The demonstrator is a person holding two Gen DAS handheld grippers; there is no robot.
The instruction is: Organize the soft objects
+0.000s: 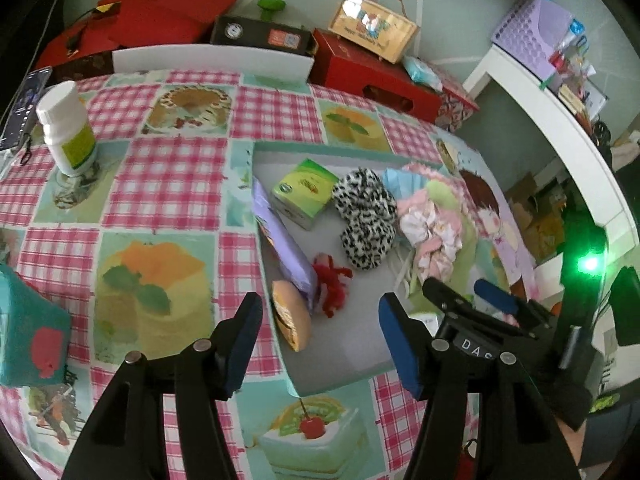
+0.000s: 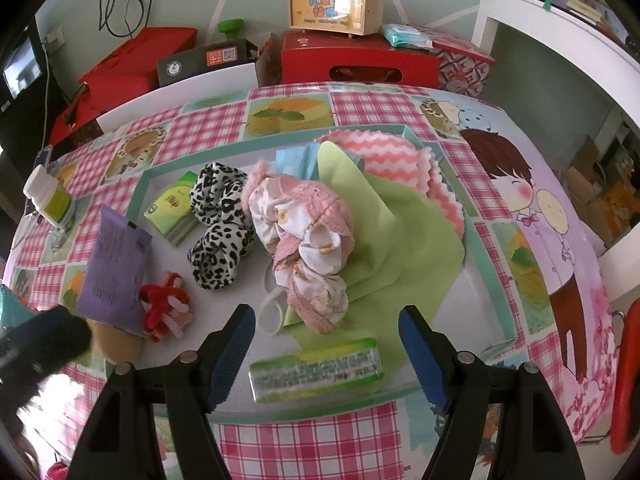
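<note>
Both my hand-held grippers empty, jaws apart: left hand-held gripper (image 1: 320, 340), right hand-held gripper (image 2: 326, 350). Tray (image 2: 460, 300) ahead of both already holds leopard scrunchie (image 2: 220, 224), pink knit bundle (image 2: 312, 240), green cloth (image 2: 392, 236), tissue pack (image 2: 316, 374). Teal object (image 1: 28, 332) left of left hand-held gripper remains on tabletop (image 1: 160, 184); I judge task mostly done.

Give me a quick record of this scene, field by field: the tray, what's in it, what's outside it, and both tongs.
container: shallow tray on a checked tablecloth
in tray: leopard-print scrunchie, pink knit hat, green cloth, two tissue packs, purple packet, red pipe-cleaner piece
outside tray: white bottle
left tongs: open, empty
right tongs: open, above the near tissue pack, not touching
</note>
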